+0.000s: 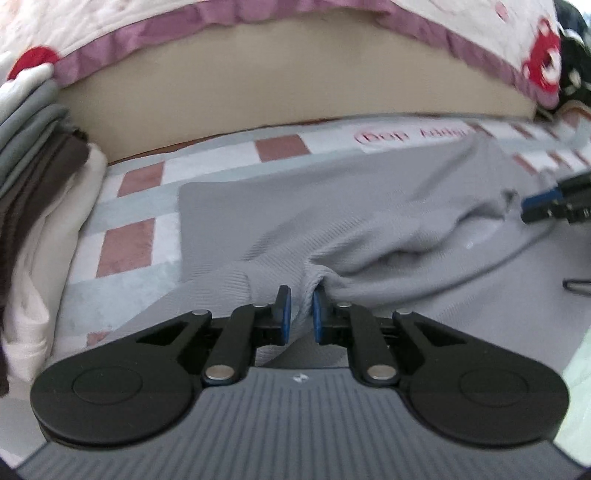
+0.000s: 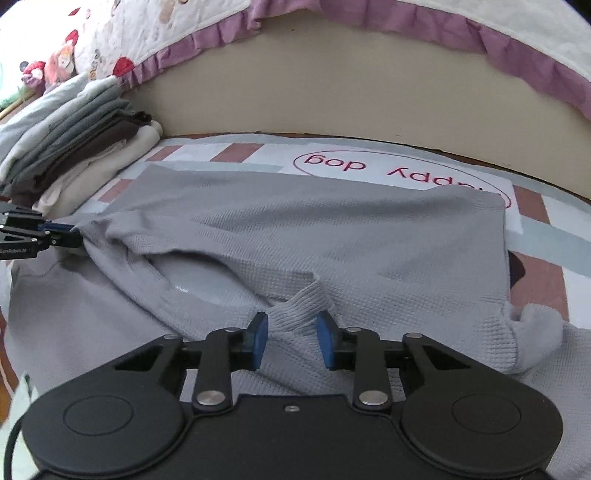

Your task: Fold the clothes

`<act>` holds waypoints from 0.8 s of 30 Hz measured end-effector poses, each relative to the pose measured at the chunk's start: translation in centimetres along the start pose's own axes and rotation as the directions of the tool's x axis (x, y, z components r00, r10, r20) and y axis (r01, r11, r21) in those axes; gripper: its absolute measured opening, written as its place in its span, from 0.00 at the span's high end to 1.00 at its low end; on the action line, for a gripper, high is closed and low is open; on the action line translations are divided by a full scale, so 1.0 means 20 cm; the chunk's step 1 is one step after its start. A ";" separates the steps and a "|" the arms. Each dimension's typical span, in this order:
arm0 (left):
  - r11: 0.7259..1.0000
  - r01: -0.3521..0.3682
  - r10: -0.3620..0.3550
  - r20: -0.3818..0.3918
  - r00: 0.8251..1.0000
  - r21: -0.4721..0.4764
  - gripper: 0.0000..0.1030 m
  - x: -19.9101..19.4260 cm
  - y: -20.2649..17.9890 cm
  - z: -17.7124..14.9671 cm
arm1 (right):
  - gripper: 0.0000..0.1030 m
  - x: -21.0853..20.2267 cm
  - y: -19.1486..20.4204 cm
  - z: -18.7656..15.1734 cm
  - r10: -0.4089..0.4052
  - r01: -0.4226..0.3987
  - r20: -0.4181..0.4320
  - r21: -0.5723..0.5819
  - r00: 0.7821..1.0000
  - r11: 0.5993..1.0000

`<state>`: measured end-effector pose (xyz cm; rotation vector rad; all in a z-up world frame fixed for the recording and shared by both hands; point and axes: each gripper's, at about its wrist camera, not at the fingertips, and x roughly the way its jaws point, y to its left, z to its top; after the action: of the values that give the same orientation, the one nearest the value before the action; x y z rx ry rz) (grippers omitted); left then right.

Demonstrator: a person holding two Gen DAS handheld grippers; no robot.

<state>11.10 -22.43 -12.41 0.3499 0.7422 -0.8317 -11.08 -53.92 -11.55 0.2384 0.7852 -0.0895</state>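
A grey knit sweater lies spread on a checked mat, partly folded over itself. In the left wrist view my left gripper is shut on a bunched ridge of the sweater. The right wrist view shows that gripper pinching the fabric at the far left. My right gripper has its blue pads on either side of a raised ribbed fold, which tents up between them. From the left wrist view it is at the right, at the sweater's edge.
A stack of folded clothes in grey, brown and cream stands at the mat's left end. Behind the mat rises a beige bed side under a quilt with a purple frill. The mat bears red lettering.
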 end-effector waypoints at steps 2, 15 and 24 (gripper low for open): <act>1.000 0.005 -0.005 -0.004 1.000 -0.024 0.88 0.01 0.02 0.00 | 0.49 -0.02 0.00 -0.01 -0.030 0.030 0.015 -0.006 0.999 1.000; 0.999 -0.022 0.024 0.118 0.993 -0.025 0.95 0.05 0.10 0.17 | 0.97 -0.08 -0.13 0.25 0.022 -0.016 0.185 -0.037 0.982 0.999; 0.994 -0.080 0.081 -0.016 0.997 0.080 0.95 0.24 -0.03 0.14 | 0.87 0.15 -0.17 0.55 -0.155 0.155 0.035 -0.011 0.987 0.988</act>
<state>14.04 -27.03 -13.92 0.4563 0.7096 -0.7841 -1.95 -59.98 -6.70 0.1618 0.7697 -0.2342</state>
